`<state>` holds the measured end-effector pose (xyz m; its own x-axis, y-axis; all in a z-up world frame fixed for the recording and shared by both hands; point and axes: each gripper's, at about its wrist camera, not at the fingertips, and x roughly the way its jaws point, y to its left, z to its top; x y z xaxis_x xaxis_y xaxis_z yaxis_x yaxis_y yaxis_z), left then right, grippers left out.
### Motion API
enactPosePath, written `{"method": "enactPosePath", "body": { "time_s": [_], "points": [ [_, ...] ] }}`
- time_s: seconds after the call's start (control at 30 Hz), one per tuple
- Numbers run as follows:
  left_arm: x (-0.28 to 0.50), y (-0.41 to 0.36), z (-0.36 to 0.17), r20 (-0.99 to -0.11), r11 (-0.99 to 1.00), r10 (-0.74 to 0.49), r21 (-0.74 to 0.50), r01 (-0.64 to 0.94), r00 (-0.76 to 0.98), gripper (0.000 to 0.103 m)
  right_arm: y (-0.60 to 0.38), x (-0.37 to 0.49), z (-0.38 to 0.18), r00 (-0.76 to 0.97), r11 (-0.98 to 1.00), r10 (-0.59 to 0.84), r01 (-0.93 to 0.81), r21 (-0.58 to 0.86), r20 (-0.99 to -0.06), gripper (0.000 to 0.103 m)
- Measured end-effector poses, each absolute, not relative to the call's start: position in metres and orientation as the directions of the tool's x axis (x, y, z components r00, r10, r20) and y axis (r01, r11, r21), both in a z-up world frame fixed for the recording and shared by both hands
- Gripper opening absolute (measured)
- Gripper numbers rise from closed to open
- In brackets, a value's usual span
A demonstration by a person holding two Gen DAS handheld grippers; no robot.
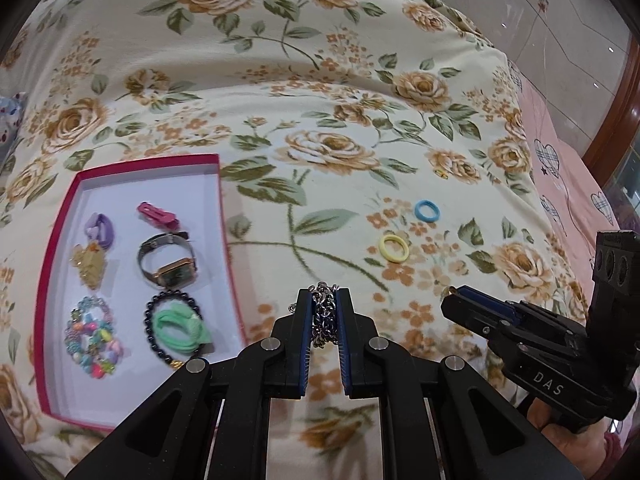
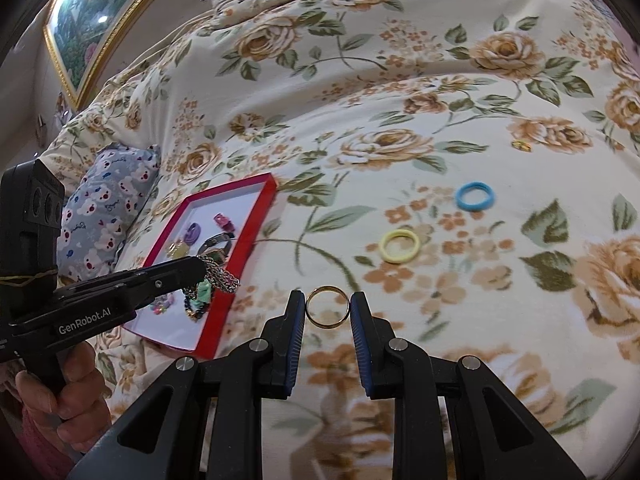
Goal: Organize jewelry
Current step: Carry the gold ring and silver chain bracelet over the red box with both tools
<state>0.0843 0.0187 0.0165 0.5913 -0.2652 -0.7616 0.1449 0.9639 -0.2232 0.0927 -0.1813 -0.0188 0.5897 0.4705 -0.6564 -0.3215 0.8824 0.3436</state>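
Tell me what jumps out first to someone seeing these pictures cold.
Each tool grips jewelry: the left tool is clamped on a silver chain, the right tool holds a gold ring. The red-rimmed box of trinkets sits left on the floral bedspread, with yellow and blue hair ties loose to its right.

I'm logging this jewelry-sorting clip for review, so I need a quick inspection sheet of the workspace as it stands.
Surface: floral blanket on a bed, soft and rumpled.
Job's things: red tray holds a watch, pink clip, bead bracelets and hair ties; yellow ring and blue ring lie loose on the blanket, with a tiny gold item beyond.
Clutter: bear-print pillow beside the tray.
Grippers: left tool shut on a silver chain; right tool shut on a gold ring.
Cables: nothing seen.
Surroundings: framed picture, pink heart sheet.
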Motion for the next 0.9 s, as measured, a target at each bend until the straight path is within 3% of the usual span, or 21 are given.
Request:
{"method": "enactPosePath", "body": {
  "time_s": [0.9],
  "points": [
    [0.037,0.108,0.031,-0.744,0.969,-0.166,-0.244,-0.031,0.647,0.010,-0.079,0.094,-0.006,0.495,0.798,0.575,-0.512,0.317,-0.651,0.023]
  ]
}}
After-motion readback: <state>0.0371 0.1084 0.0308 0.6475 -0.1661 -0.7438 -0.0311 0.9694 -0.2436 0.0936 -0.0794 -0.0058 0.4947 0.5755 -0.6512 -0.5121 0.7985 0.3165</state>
